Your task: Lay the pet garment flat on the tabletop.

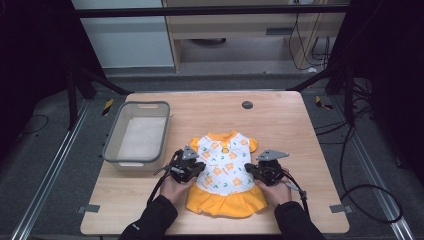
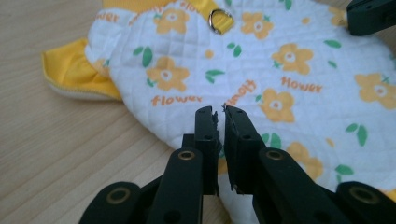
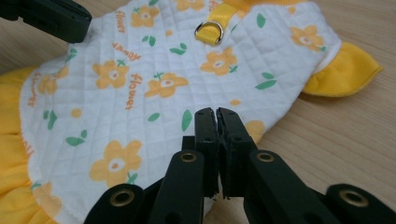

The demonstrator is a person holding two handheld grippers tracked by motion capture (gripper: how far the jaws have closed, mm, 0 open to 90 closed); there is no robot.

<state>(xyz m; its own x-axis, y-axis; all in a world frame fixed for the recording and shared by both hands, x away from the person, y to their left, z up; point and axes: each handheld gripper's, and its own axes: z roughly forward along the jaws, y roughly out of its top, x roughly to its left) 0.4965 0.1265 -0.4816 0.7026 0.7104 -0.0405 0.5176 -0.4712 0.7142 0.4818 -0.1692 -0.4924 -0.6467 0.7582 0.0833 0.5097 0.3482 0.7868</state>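
Two grippers, both pinching the small quilted dress at its side edges. L gripper: jaws nearly together w/ white floral fabric caught between. R gripper: jaws pressed tight on the opposite edge. Dress lies flat on wood table btwn the two, orange collar w/ metal D-ring beyond the tips. Grey bin sits past L gripper, apart.

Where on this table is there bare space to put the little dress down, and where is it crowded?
Free: the wood beyond the dress up to the black round cap, and the strip between the dress and the table's right edge. The grey basket is empty inside. Crowded: the near middle, where the left gripper and right gripper flank the dress.
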